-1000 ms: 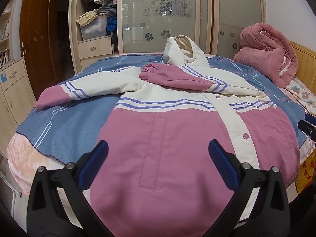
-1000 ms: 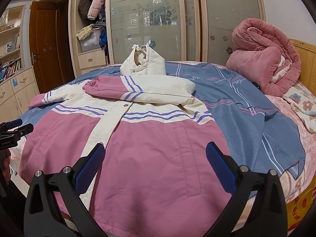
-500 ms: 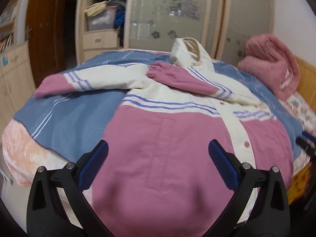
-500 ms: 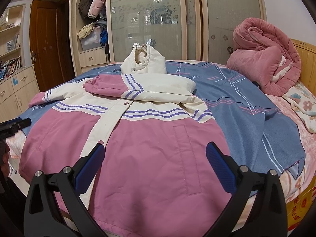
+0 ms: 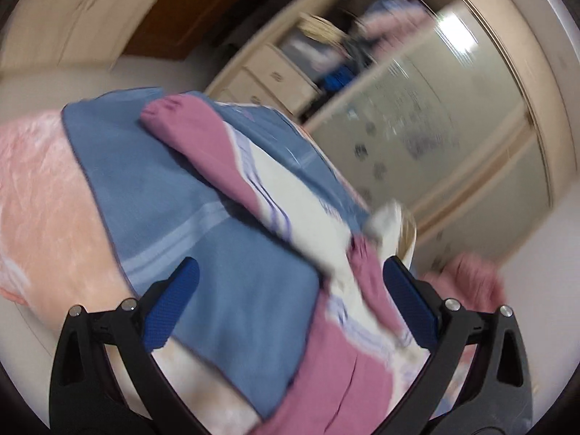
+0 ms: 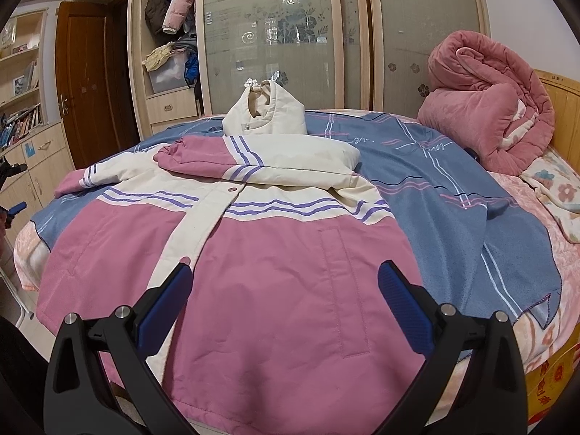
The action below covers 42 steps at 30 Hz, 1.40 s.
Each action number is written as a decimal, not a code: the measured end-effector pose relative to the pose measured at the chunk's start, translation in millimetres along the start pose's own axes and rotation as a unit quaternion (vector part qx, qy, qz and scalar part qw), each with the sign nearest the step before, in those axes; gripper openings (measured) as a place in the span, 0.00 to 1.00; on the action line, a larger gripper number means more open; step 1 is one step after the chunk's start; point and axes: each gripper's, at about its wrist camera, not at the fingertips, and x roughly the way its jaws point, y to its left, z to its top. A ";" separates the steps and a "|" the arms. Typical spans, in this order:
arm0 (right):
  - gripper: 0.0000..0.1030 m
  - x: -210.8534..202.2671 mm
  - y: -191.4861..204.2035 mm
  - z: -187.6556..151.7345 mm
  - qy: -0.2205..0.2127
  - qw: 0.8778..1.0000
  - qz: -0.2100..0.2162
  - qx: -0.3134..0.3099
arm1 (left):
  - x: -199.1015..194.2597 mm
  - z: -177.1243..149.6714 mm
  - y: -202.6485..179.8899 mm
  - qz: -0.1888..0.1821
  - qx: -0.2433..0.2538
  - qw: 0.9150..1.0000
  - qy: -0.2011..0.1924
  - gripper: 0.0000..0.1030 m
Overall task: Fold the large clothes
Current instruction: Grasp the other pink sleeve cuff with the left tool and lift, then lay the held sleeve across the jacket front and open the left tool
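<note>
A pink and cream hooded jacket (image 6: 275,261) with purple stripes lies face up on the bed, its hood (image 6: 266,116) standing at the far end. One sleeve (image 6: 253,161) is folded across the chest; the other sleeve (image 5: 217,159) stretches out to the left over the blue blanket (image 5: 232,268). My left gripper (image 5: 290,308) is open and empty, tilted, over the blanket by the outstretched sleeve; this view is blurred. My right gripper (image 6: 286,302) is open and empty above the jacket's hem.
A rolled pink quilt (image 6: 485,105) sits at the bed's far right by the wooden headboard (image 6: 558,83). A wardrobe with glass doors (image 6: 275,32) and open shelves stands behind the bed. A brown door (image 6: 87,76) and cupboards are at the left.
My left gripper has swung left and rolled, now facing the outstretched sleeve and the bed's left edge. My right gripper has barely moved.
</note>
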 end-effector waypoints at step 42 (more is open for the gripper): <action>0.99 21.5 13.0 13.1 0.018 0.999 0.032 0.003 | 237.2 -92.3 -246.6 -0.019 0.420 0.901 0.105 0.11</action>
